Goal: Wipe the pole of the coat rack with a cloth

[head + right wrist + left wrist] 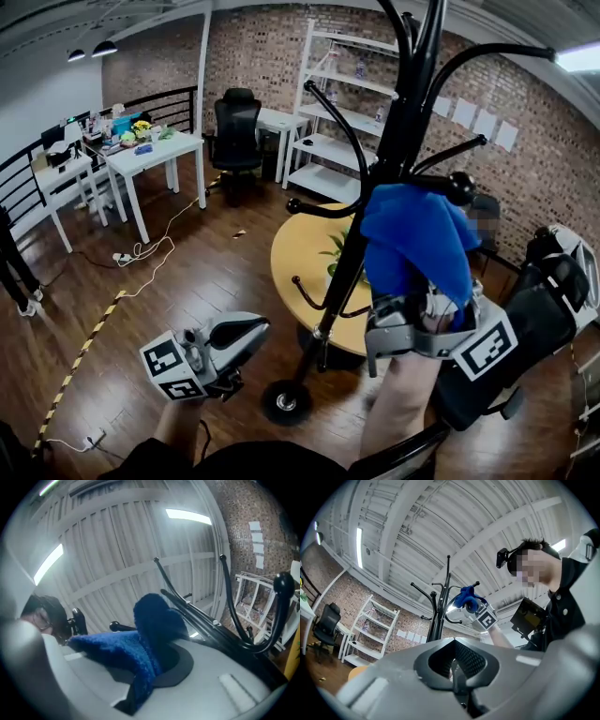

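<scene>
Blue fluffy cloth (pixel 417 239) beside upright black pole (pixel 347 270).

One coat rack (pixel 349 258), one cloth (pixel 417 234), two claws (pixel 247 330) (pixel 413 317), one round table (pixel 298 251).

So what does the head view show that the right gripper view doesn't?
Only the head view: the coat rack's round base on the wood floor, the round yellow table behind it, and the left gripper held low. Only the right gripper view: the person's head camera. Both: the blue cloth in the right claw by the black pole, plus the white shelf unit.
</scene>
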The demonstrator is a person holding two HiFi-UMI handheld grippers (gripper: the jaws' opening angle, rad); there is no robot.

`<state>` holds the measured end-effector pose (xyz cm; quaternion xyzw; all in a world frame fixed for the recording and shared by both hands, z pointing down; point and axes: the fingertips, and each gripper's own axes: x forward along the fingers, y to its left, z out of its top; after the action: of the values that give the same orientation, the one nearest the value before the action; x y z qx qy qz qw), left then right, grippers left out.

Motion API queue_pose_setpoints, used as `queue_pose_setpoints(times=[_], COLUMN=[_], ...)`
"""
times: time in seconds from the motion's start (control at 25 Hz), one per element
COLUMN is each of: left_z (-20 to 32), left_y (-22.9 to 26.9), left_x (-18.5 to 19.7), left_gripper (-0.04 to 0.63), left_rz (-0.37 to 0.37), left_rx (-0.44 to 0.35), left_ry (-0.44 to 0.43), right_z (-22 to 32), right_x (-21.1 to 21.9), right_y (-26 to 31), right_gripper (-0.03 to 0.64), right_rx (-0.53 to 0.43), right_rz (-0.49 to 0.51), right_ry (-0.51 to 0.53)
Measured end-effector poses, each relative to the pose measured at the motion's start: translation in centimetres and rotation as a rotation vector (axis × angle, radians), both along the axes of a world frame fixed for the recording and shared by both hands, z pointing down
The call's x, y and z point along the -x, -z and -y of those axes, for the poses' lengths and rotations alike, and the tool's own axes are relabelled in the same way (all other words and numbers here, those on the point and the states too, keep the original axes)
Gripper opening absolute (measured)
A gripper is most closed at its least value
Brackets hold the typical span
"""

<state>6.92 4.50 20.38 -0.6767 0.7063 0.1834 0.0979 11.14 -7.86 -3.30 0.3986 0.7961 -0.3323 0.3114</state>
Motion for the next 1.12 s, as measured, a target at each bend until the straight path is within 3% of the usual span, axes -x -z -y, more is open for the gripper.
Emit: queue_pose_setpoints(times=[0.16,0.32,0.64,1.12], left_z=[0.2,0.2,0.4,1.6], left_y=[-0.1,0.0,-0.6,-1.8], left_x=[-0.1,-0.2,-0.1,-0.4], left_gripper=[0.003,0.003,0.003,0.003], left_rz=[-0.002,-0.002,-0.014,-0.034], left_rx=[0.002,0.003,0.022,0.059], left_ry=[-0.002,0.002,0.004,-0.019], right_z=[-1.3,-1.0,3.6,5.0], right_x=[-1.9,-1.7,6.8,8.6], right_y=[1.0,1.0,-5.0,-14.9], right_gripper=[0.023,0.023,0.023,0.024], right_rx=[-0.035,-0.039,0.056,0.113], right_rz=[0.069,0.073,-0.189,-0.377], right_ry=[0.065,0.048,-0.113,-0.146])
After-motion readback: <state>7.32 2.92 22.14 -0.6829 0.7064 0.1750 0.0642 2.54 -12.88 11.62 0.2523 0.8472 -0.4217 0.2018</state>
